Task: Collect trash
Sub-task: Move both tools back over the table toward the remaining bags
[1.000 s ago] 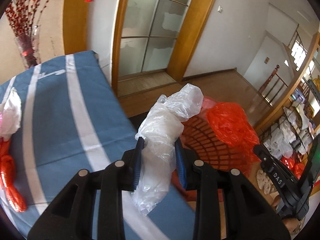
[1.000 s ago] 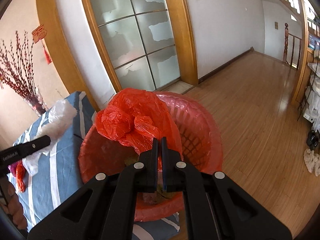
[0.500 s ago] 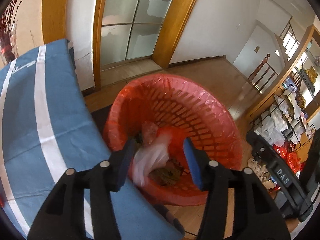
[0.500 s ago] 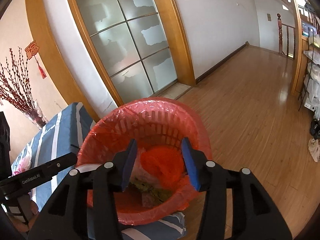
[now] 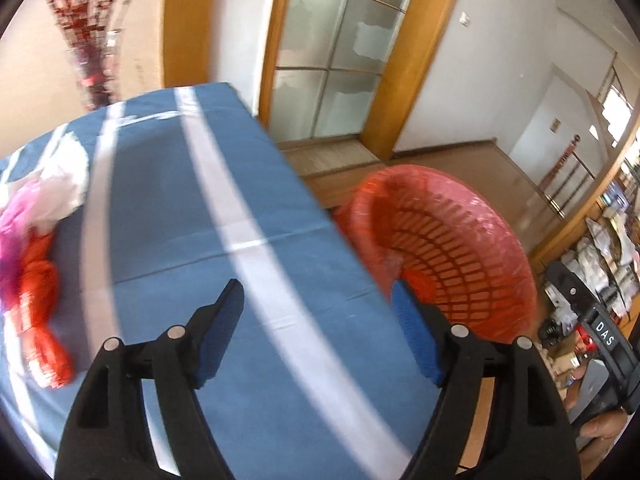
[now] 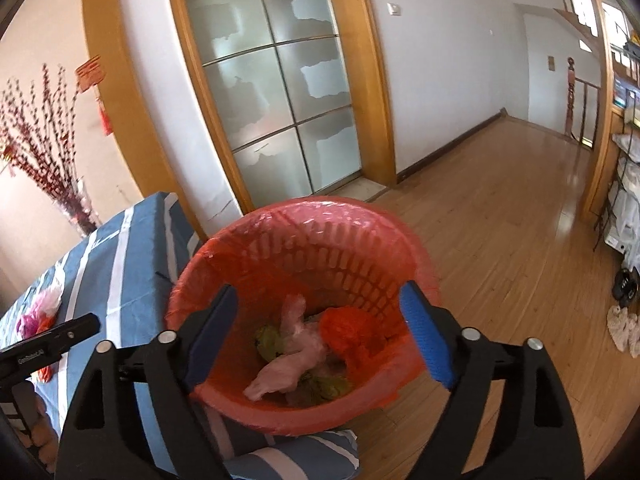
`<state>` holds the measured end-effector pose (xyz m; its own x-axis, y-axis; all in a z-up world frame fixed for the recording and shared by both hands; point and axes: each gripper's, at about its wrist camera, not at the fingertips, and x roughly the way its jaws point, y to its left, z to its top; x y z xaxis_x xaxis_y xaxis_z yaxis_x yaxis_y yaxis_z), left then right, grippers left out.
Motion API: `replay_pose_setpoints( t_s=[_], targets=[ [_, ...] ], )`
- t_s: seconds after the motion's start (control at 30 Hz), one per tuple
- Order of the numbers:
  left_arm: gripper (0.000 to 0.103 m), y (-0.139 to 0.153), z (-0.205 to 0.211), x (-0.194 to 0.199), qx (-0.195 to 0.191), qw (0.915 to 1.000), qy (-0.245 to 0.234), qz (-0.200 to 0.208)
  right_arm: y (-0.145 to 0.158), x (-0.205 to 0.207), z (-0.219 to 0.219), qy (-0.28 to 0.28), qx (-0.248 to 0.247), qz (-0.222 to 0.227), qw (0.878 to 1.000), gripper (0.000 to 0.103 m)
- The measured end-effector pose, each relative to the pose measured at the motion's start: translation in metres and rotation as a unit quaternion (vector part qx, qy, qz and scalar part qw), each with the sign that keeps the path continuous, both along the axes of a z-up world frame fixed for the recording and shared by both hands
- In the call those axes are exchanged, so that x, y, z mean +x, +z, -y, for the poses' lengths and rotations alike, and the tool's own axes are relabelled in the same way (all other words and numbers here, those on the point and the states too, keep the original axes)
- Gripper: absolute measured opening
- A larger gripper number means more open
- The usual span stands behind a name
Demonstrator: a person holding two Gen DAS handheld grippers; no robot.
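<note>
A red plastic basket (image 6: 304,224) lined with a thin bag stands beside the blue table; it also shows in the left wrist view (image 5: 472,216). Inside lie a clear plastic bag (image 6: 292,356), a red bag (image 6: 348,328) and greenish scraps (image 6: 270,340). My right gripper (image 6: 320,328) is open and empty above the basket. My left gripper (image 5: 320,312) is open and empty over the striped blue tablecloth (image 5: 192,208). At the table's left lie a red bag (image 5: 40,304), a pink bag (image 5: 16,220) and a white bag (image 5: 64,180).
A vase of red branches (image 6: 48,152) stands at the table's far end. A glass door with a wooden frame (image 6: 276,104) is behind the basket. Wooden floor (image 6: 512,216) stretches to the right, with shelves (image 5: 608,240) beyond.
Both grippers opened and dropped their bags into the basket: the left the clear one, the right the red one. The left gripper then swung left over the table.
</note>
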<state>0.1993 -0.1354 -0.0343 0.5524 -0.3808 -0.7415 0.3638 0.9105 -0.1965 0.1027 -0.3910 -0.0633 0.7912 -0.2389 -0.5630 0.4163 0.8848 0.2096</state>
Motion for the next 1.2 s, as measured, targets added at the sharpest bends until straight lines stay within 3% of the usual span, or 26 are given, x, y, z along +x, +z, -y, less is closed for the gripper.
replay_pose_setpoints(
  t_s=[0.37, 0.57, 0.9, 1.03, 1.2],
  targets=[
    [0.084, 0.021, -0.111, -0.025, 0.008, 0.9927, 0.113, 0.042, 0.003, 0.019, -0.066, 0.082, -0.002, -0.007, 0.997, 0.089],
    [0.086, 0.021, -0.179, -0.035, 0.018, 0.9797, 0.193, 0.050, 0.007, 0.033, -0.121, 0.152, -0.011, -0.013, 0.988, 0.089],
    [0.088, 0.014, -0.290, -0.050, 0.041, 0.9435, 0.325, 0.049, 0.004, 0.066, -0.232, 0.278, -0.007, -0.030, 0.960, 0.087],
    [0.089, 0.013, -0.318, -0.053, 0.041, 0.9364, 0.345, 0.050, -0.005, 0.082, -0.270, 0.312, -0.001, -0.045, 0.949, 0.084],
    [0.093, 0.010, -0.339, -0.057, 0.040, 0.9354, 0.348, 0.046, -0.012, 0.103, -0.305, 0.333, 0.018, -0.066, 0.940, 0.075]
  ],
)
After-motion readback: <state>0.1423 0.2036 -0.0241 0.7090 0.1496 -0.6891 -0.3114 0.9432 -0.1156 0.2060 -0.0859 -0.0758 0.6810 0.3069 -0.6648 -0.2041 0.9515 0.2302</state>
